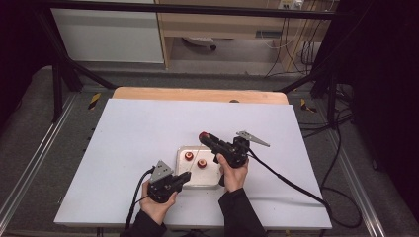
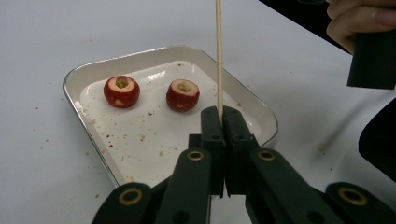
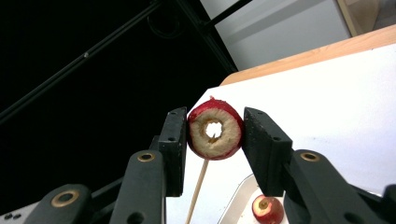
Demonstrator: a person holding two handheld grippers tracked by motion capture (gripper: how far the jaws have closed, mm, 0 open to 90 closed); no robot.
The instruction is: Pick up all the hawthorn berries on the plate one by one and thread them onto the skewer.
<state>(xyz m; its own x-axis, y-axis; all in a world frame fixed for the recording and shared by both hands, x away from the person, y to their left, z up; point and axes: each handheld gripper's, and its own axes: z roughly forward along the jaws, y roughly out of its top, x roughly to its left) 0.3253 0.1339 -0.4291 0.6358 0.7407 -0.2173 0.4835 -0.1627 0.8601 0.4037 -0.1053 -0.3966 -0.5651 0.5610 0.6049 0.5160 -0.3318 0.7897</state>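
My right gripper is shut on a cored red fruit with a hole through its middle, held above the table. It hovers over the far edge of the white tray. My left gripper is shut on a thin wooden skewer that stands upright over the tray's near side. In the right gripper view the skewer rises to the underside of the held fruit; I cannot tell whether it enters it. Two more cored red fruits lie side by side in the tray.
The tray sits near the front middle of a white tabletop, with small crumbs scattered in and around it. A wooden strip runs along the far edge. A black frame and cables border the table.
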